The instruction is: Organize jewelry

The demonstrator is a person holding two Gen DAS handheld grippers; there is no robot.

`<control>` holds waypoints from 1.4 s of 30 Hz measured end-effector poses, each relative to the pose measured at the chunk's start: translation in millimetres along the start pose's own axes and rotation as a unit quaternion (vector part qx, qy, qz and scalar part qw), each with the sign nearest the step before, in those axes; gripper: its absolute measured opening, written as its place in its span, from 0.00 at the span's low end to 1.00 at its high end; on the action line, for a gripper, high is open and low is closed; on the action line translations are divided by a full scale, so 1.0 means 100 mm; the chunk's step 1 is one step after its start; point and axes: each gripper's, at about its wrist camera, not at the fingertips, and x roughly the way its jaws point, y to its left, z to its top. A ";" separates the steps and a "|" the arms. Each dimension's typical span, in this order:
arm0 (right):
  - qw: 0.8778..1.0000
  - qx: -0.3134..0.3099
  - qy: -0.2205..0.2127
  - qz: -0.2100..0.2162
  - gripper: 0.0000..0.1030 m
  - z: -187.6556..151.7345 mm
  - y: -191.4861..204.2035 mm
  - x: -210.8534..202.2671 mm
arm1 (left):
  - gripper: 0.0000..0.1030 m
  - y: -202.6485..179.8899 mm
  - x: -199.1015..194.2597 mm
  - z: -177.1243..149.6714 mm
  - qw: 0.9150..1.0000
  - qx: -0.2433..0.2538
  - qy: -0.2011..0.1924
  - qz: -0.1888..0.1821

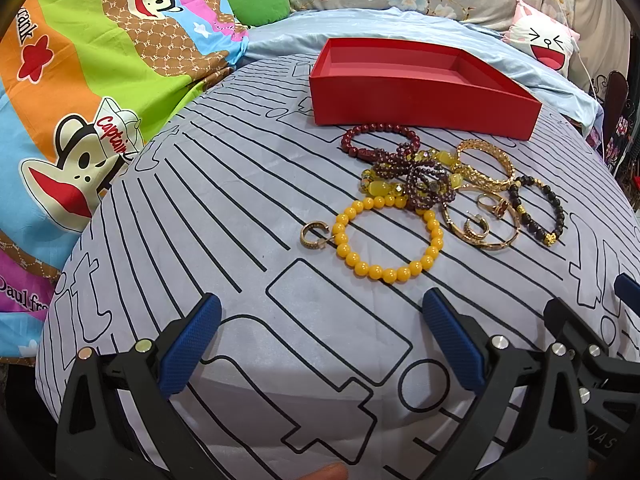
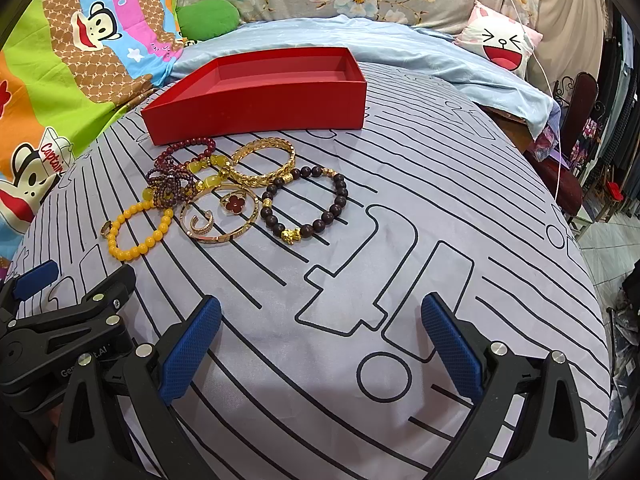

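Observation:
An empty red box (image 1: 420,96) (image 2: 260,96) sits at the back of a grey line-patterned sheet. In front of it lies a pile of jewelry: a yellow bead bracelet (image 1: 390,272) (image 2: 138,250), a dark red bead bracelet (image 1: 360,134), a gold bangle (image 1: 486,160) (image 2: 264,160), a dark bead bracelet (image 1: 554,210) (image 2: 332,210), a red clover ring (image 2: 236,203) and a gold hoop earring (image 1: 314,235). My left gripper (image 1: 320,340) is open and empty, short of the yellow bracelet. My right gripper (image 2: 320,340) is open and empty, near of the dark bracelet.
A cartoon-print quilt (image 1: 80,100) is heaped at the left. A light blue blanket (image 2: 360,36) and a pink face pillow (image 2: 500,40) lie behind the box. The bed edge drops off at the right (image 2: 588,240) toward a chair and floor.

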 end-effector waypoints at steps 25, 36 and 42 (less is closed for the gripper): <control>1.000 0.000 0.000 0.000 0.94 0.00 0.00 0.00 | 0.93 -0.03 0.01 -0.03 1.000 0.000 -0.001 0.002; 1.000 0.000 0.000 0.000 0.94 0.00 0.00 0.00 | 0.93 -0.03 -0.01 -0.02 1.000 0.000 -0.002 0.003; 1.000 0.001 0.000 0.001 0.94 0.00 0.00 0.00 | 0.93 -0.03 -0.01 -0.03 1.000 0.000 -0.002 0.002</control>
